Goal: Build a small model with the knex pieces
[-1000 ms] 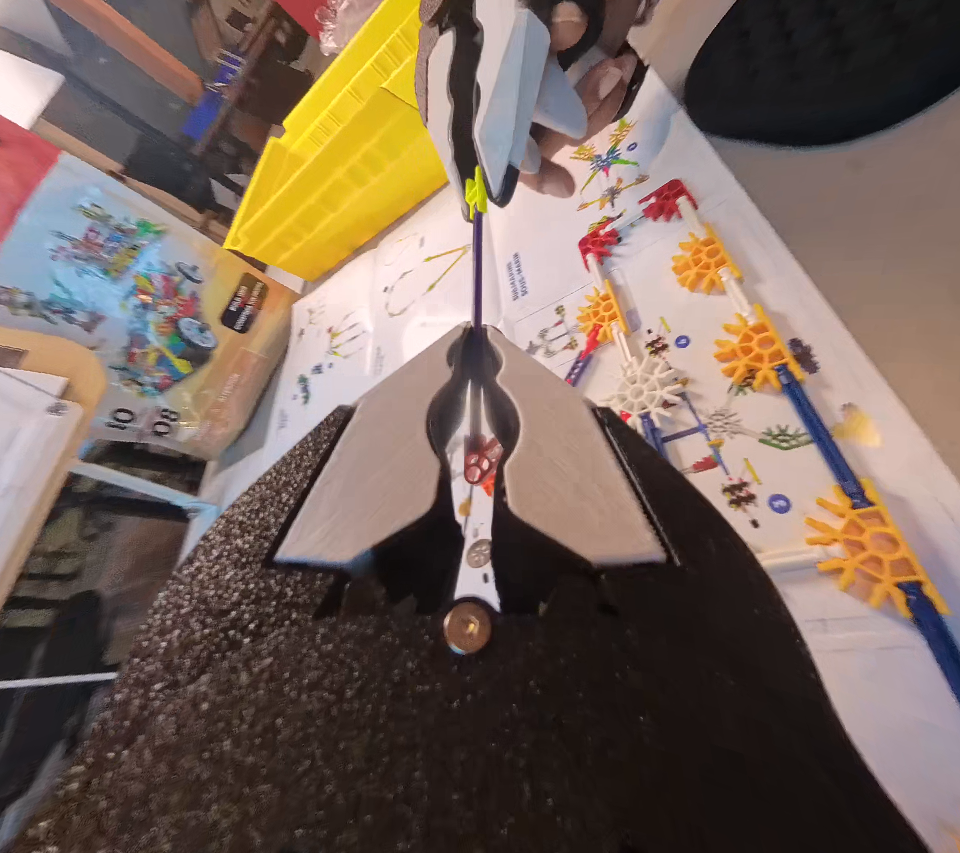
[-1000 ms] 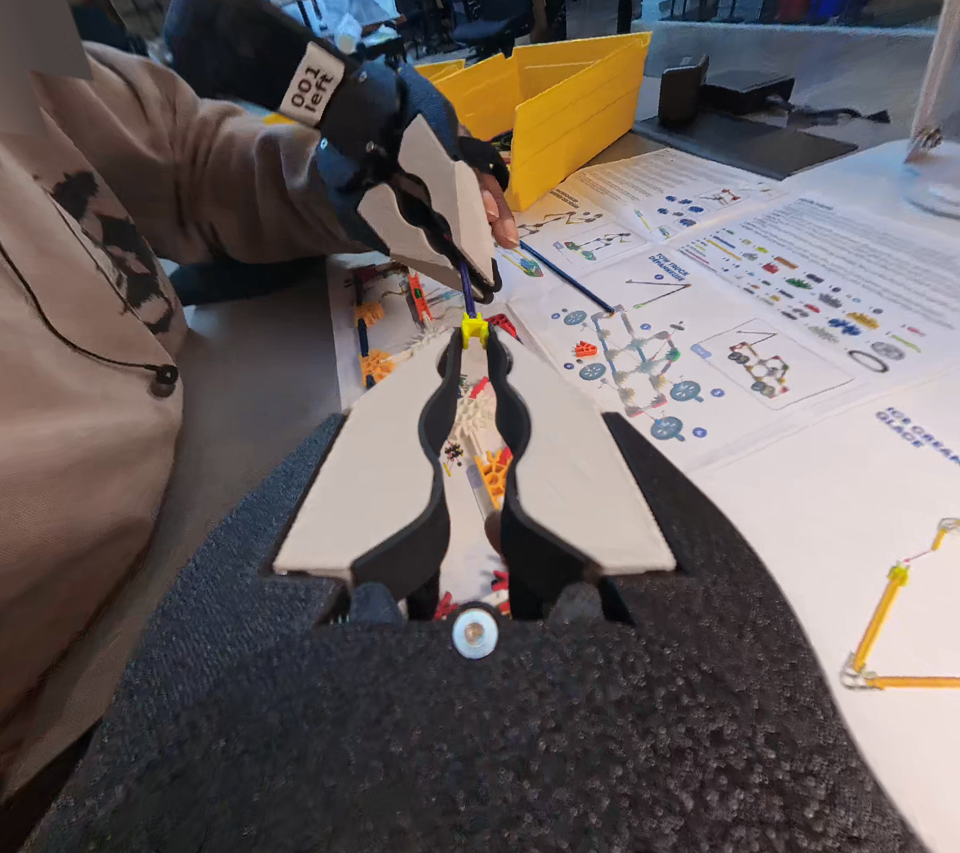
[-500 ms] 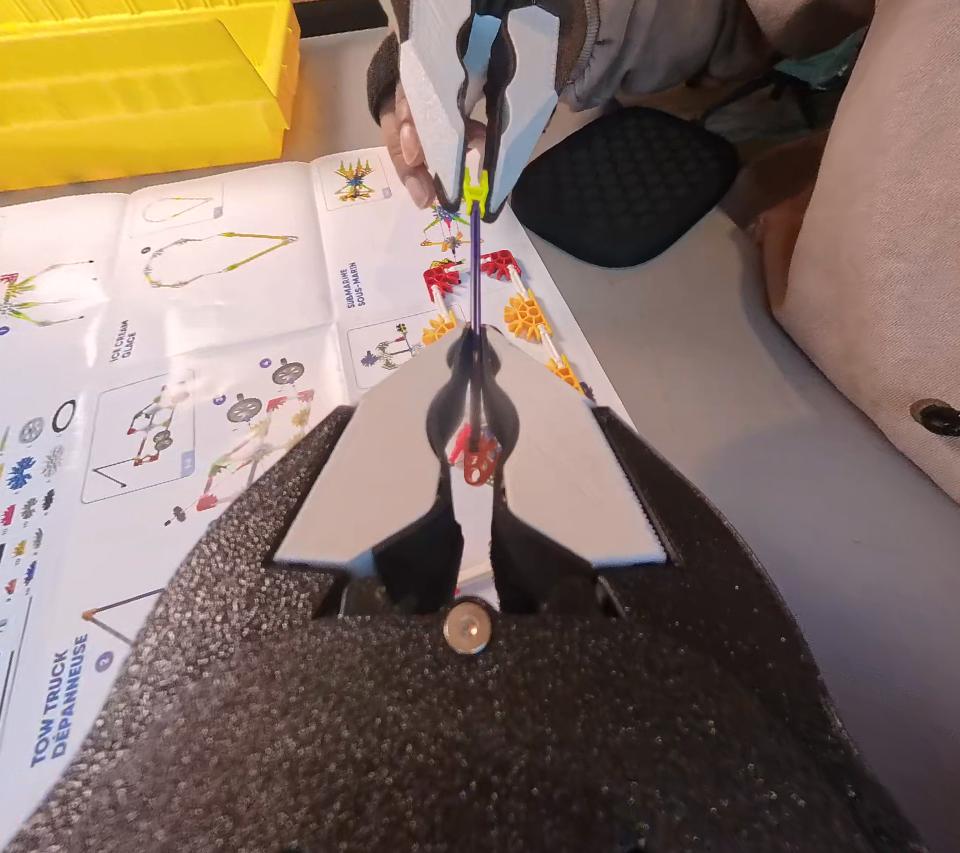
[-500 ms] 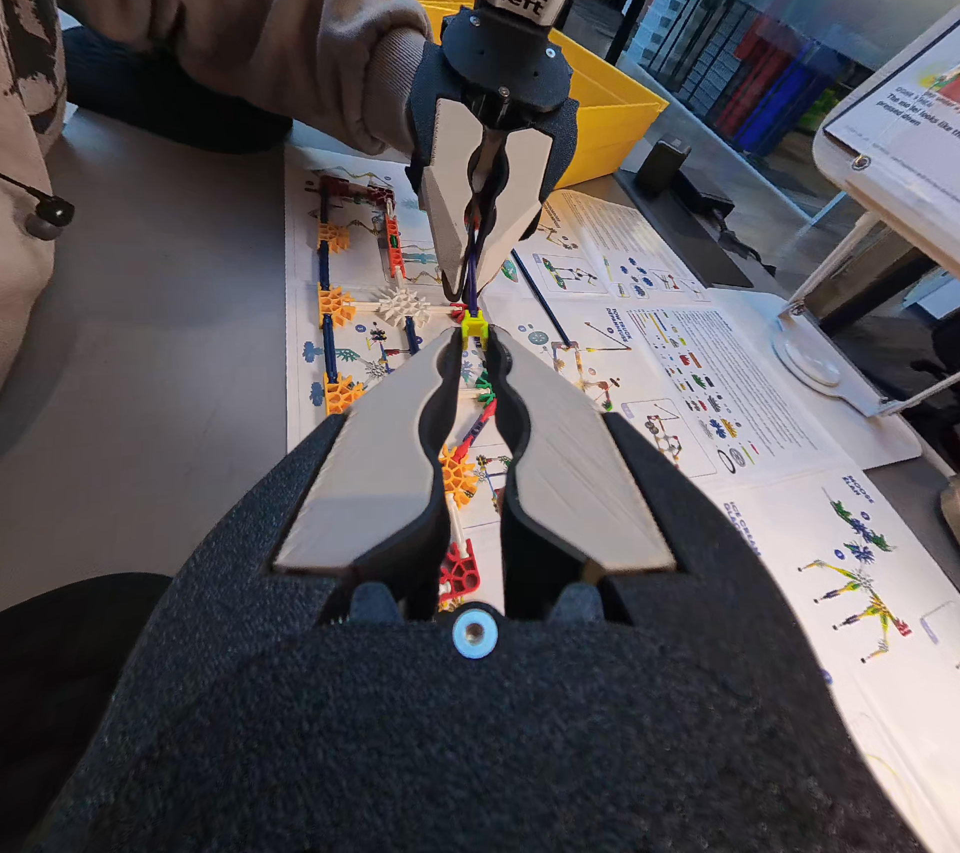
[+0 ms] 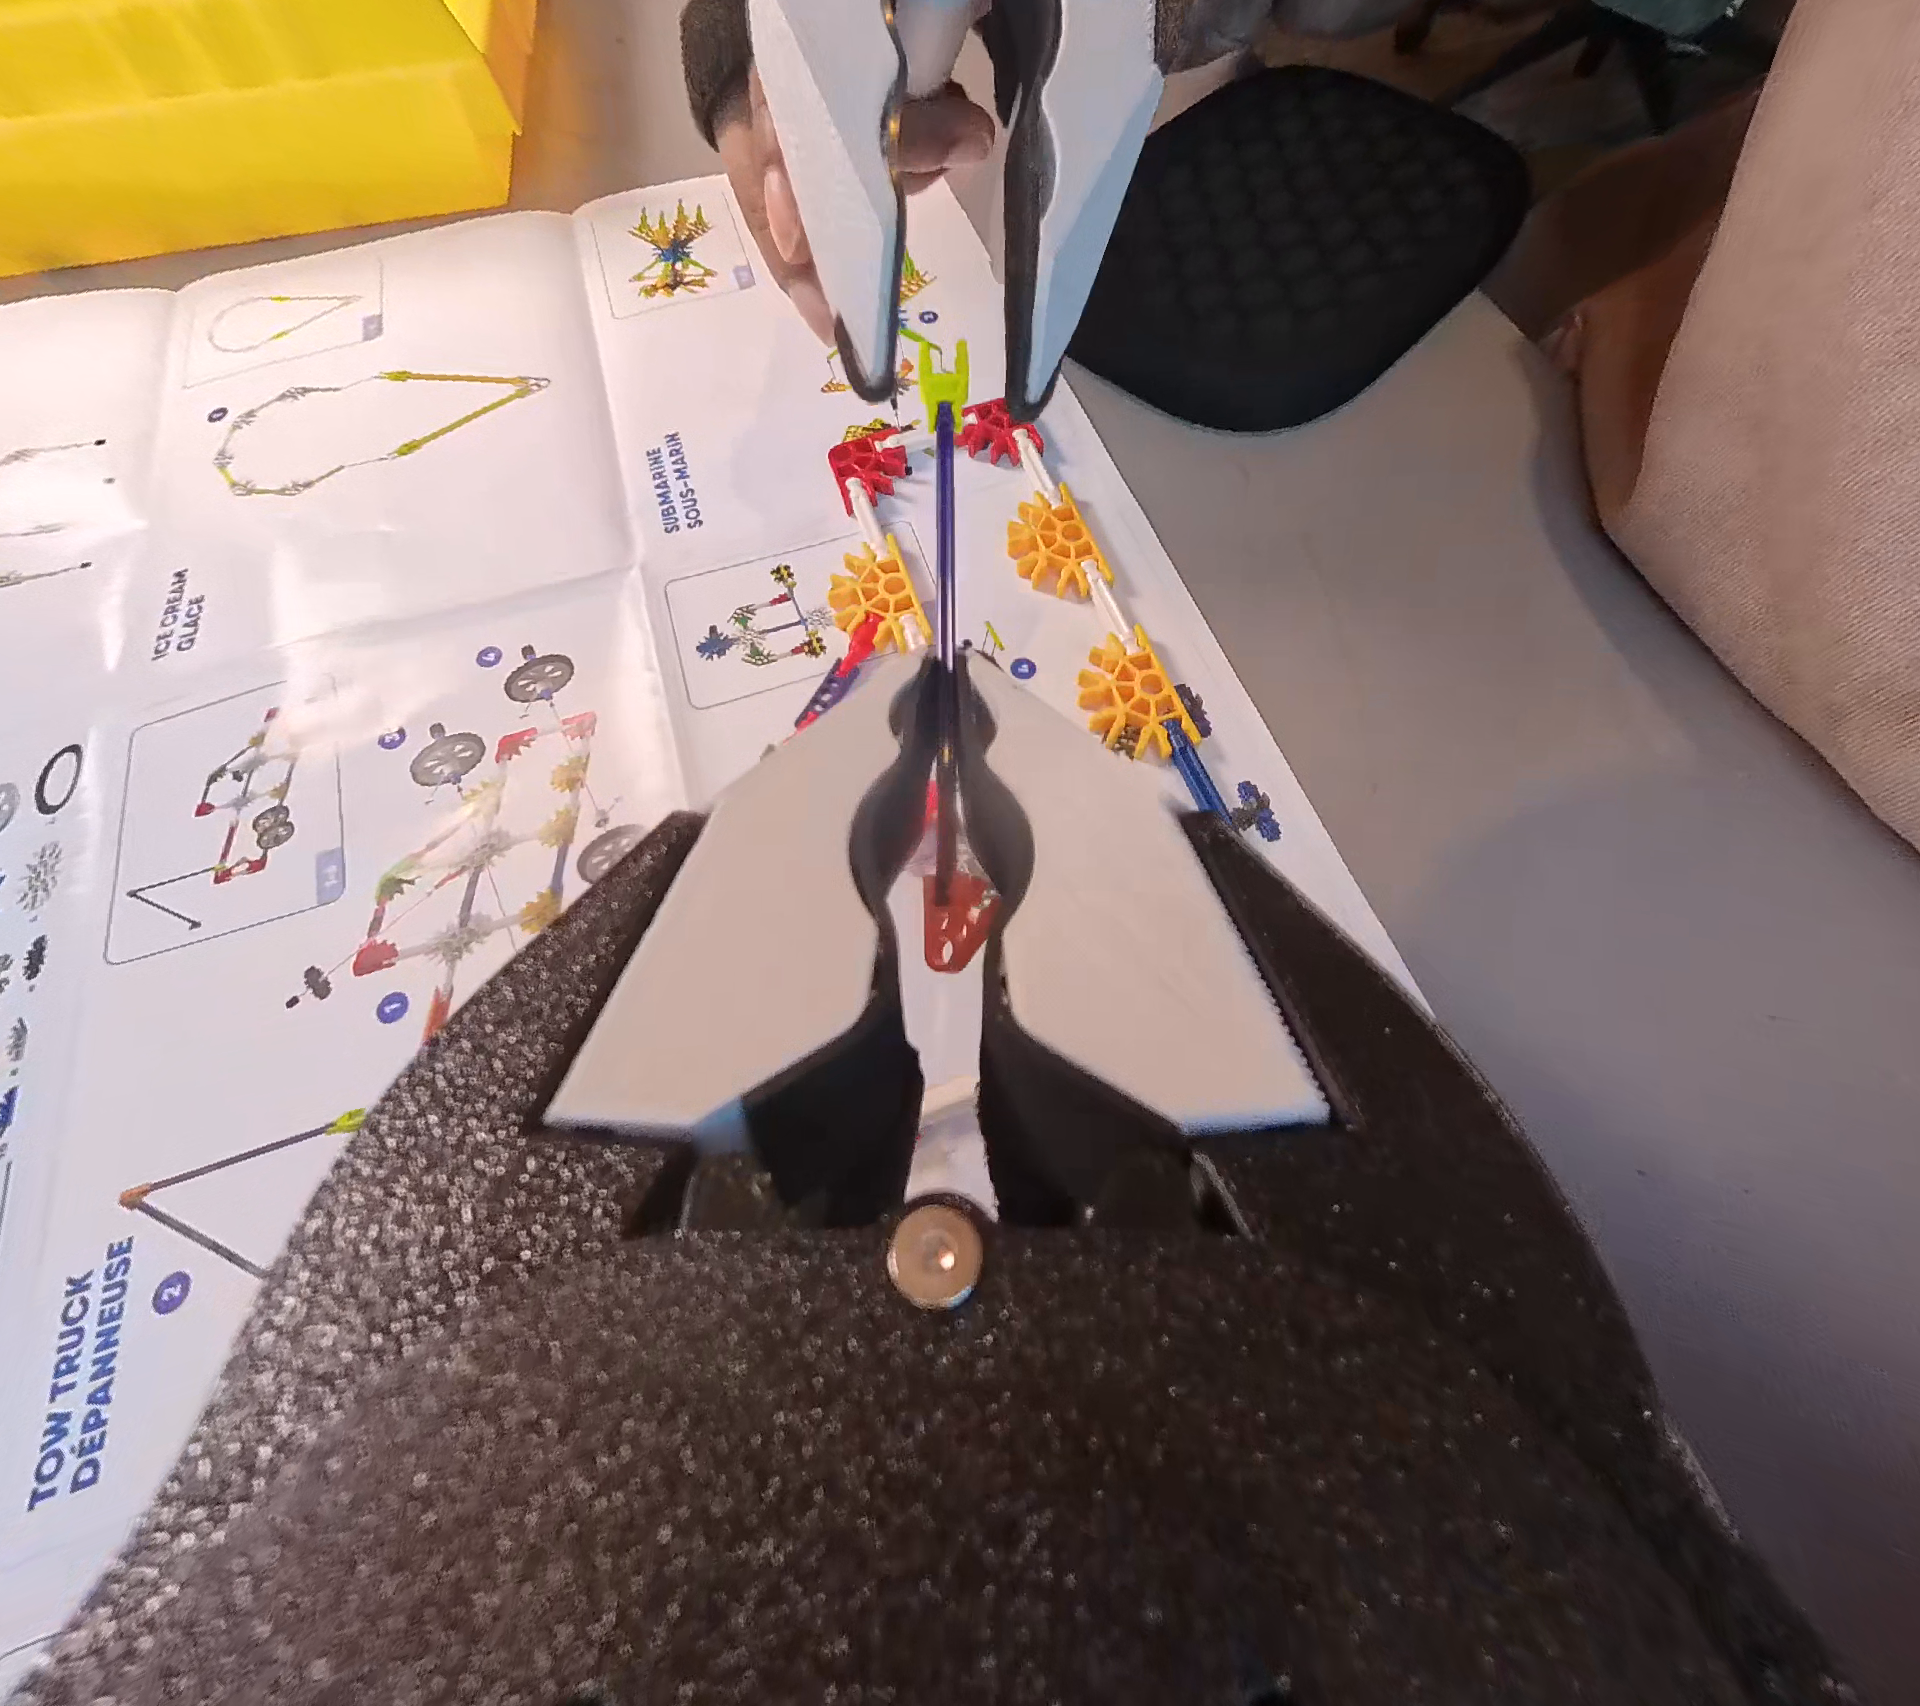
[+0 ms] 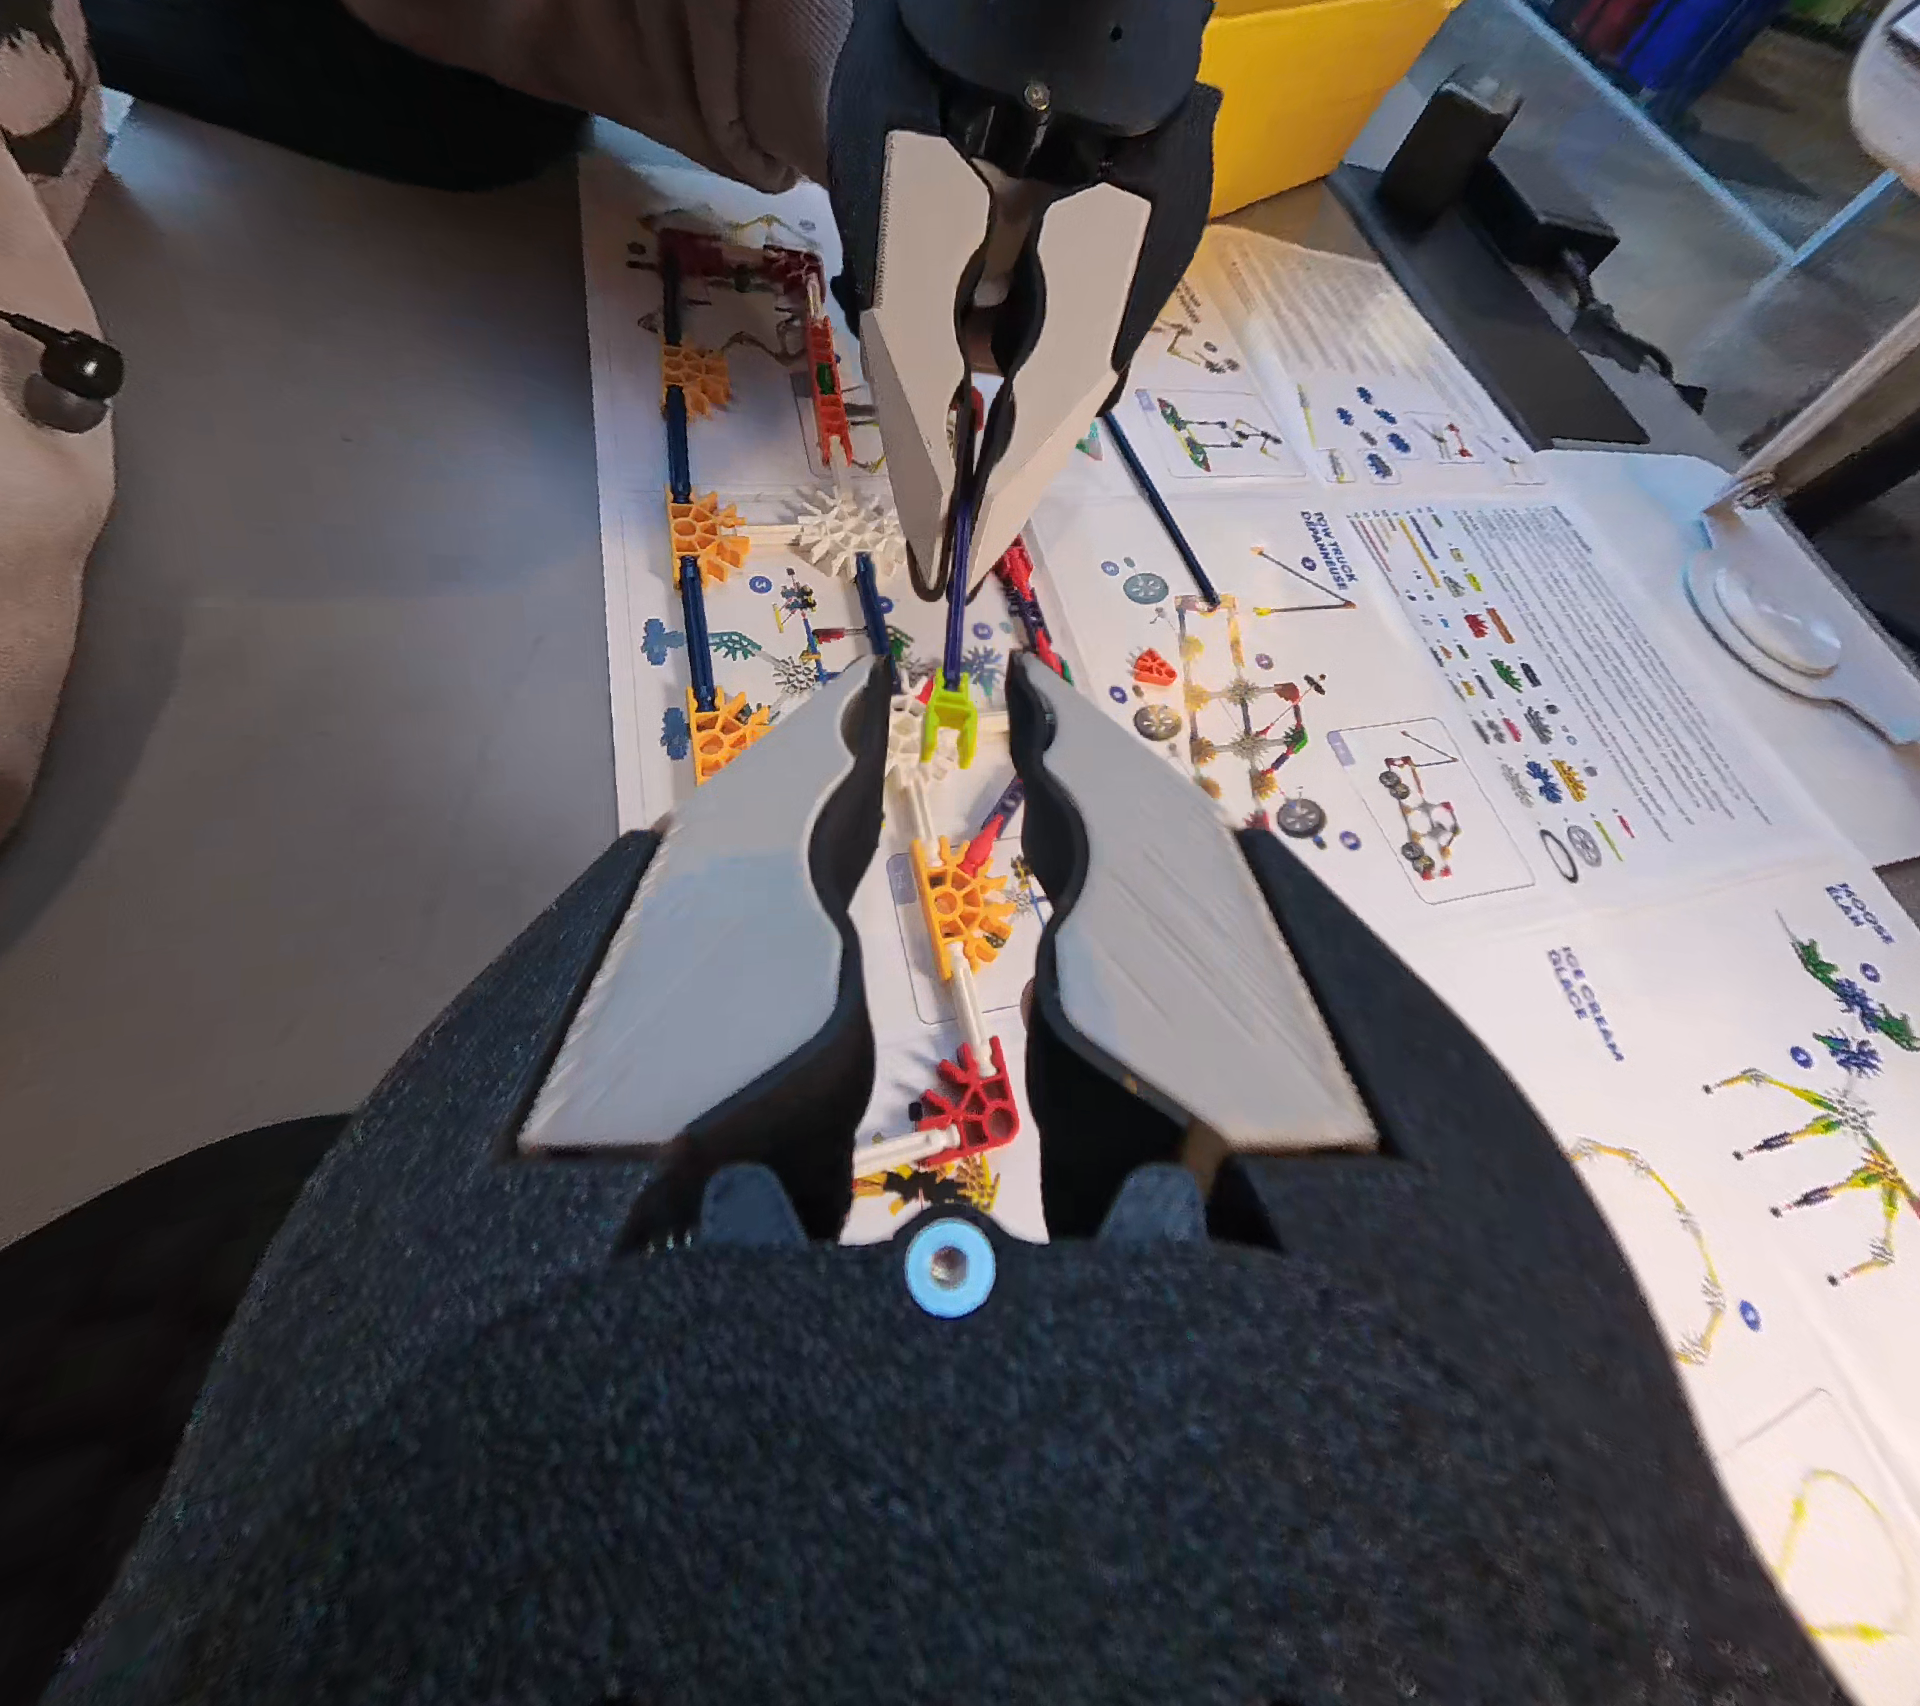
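Now the left gripper [image 5: 948,669] is closed on a thin blue rod [image 5: 945,534], light but bendable; the right gripper [image 6: 948,669] stands open around its green connector [image 6: 951,716], better held by the rod's middle.

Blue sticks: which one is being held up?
The blue stick with the lime clip on its tip, pinched by the left gripper. The others lie on the paper.

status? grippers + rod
Left gripper shut on blue rod. Right gripper open, straddling lime connector on rod tip. Toy frame lies below.
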Motion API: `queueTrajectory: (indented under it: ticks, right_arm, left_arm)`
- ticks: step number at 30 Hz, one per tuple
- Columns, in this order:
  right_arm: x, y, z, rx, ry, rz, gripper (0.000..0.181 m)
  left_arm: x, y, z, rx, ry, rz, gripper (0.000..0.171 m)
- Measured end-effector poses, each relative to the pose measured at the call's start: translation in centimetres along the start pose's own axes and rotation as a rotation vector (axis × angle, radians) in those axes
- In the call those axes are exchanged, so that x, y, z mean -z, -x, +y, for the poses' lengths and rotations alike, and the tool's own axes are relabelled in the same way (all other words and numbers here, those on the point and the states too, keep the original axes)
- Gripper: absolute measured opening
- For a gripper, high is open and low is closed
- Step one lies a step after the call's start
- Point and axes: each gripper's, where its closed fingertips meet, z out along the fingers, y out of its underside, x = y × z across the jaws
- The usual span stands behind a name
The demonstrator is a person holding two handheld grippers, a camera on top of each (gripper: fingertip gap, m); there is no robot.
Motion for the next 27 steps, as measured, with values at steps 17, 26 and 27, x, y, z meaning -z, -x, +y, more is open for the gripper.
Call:
queueTrajectory:
  ticks: [17,26,27]
  right_arm:
    - [-2.3,-9.4,6.5,-0.444,0.244,0.403,0.008]
    - [-3.6,-7.5,8.4,-0.503,0.384,0.285,0.028]
    - [-3.3,-7.3,8.3,-0.51,0.379,0.263,0.027]
  left_arm:
    - [7.2,7.2,2.3,0.22,-0.001,-0.532,0.038]
    - [9.2,3.9,5.2,0.28,0.1,-0.653,0.032]
    - [9.4,3.7,5.5,0.289,0.104,-0.664,0.031]
